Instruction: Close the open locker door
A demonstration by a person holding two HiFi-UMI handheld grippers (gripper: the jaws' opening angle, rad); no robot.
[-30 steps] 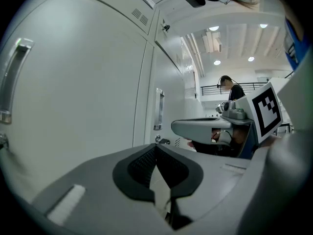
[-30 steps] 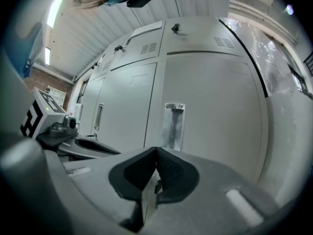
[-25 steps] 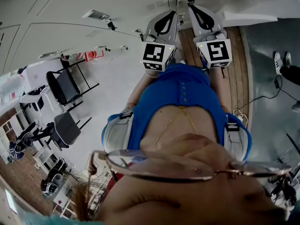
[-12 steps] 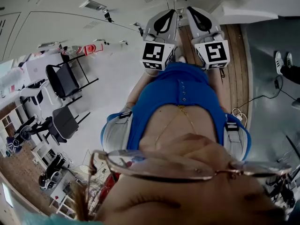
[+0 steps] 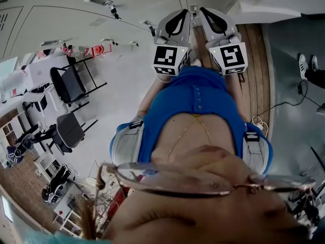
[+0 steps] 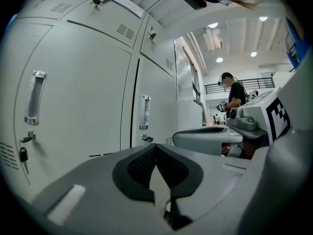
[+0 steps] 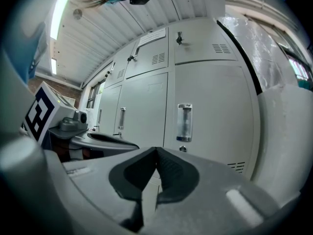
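Note:
A bank of pale grey lockers (image 5: pixel 101 14) runs along the top of the head view. In the left gripper view their doors (image 6: pixel 78 97) stand flush, with clear upright handles (image 6: pixel 36 97). The right gripper view shows more flush doors (image 7: pixel 205 106) and a handle (image 7: pixel 184 122). I cannot make out an open door for certain; a white panel (image 5: pixel 277 6) juts out at the top right. My left gripper (image 5: pixel 179 20) (image 6: pixel 156 148) and right gripper (image 5: pixel 217 18) (image 7: pixel 157 153) are held side by side before my chest, both shut and empty.
Black chairs (image 5: pixel 71 85) and shelving stand on the white floor at the left. A wooden strip (image 5: pixel 254 70) lies under the grippers, with a cable (image 5: pixel 284 105) and someone's shoes (image 5: pixel 307 67) to the right. Another person (image 6: pixel 234 94) stands far off.
Both grippers have edged slightly up the head view toward the lockers, and the chairs have drifted a little leftward and upward in the view. The jaws stay shut.

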